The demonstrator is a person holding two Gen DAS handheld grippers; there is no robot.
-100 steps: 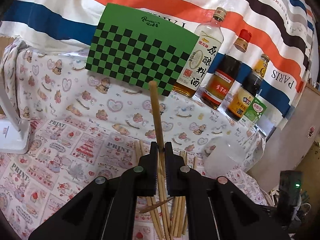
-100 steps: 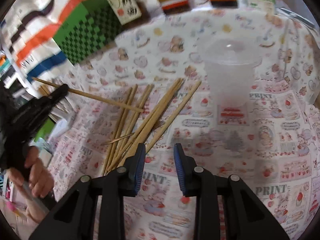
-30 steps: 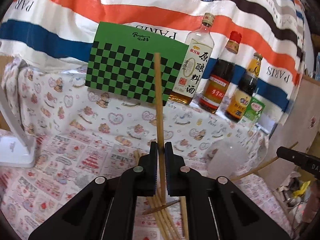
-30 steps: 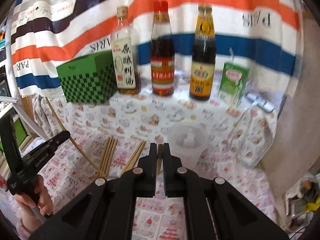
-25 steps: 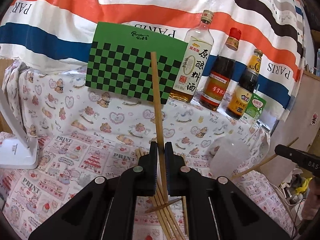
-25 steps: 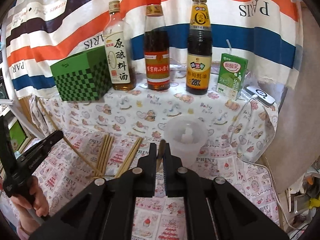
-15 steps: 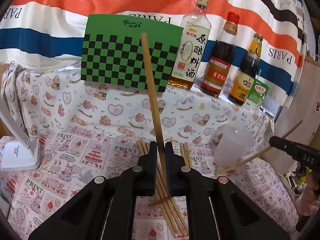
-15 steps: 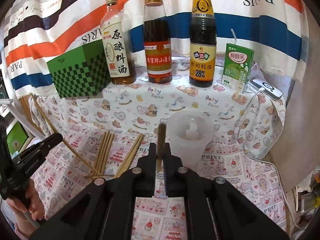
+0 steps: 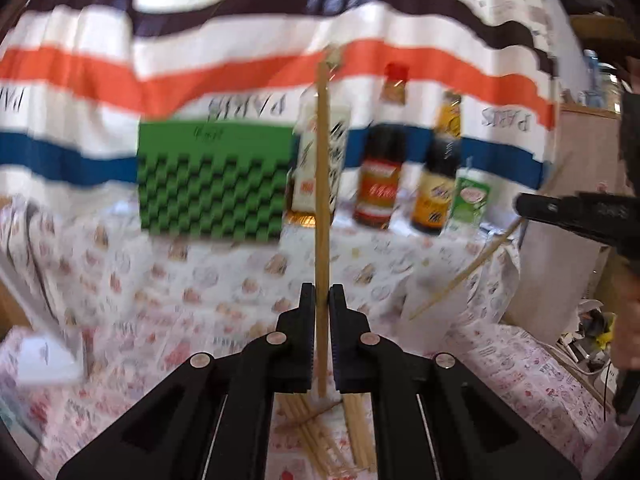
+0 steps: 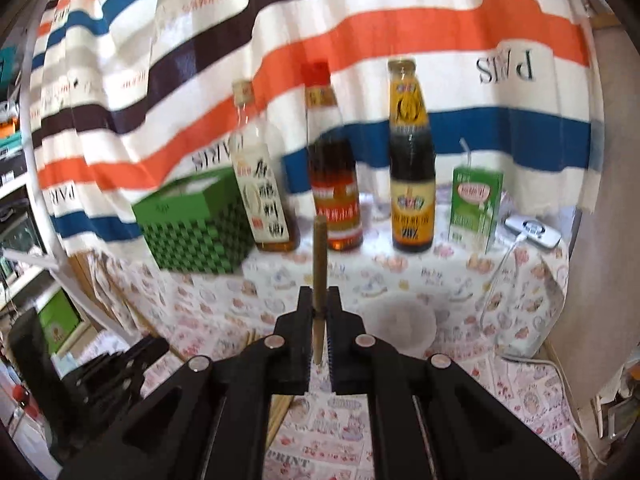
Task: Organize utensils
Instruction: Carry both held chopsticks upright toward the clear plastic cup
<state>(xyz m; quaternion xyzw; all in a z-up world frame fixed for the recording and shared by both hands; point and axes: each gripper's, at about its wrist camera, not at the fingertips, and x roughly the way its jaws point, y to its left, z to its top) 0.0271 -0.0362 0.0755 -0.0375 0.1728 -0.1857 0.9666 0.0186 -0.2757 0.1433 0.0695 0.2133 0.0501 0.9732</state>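
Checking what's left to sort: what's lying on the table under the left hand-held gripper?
Loose chopsticks lie on the tablecloth beneath the left hand-held gripper; its body covers part of them.

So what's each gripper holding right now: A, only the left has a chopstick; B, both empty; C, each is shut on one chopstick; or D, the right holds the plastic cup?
C: the left gripper is shut on one chopstick that stands up between its jaws, and the right gripper is shut on another chopstick.
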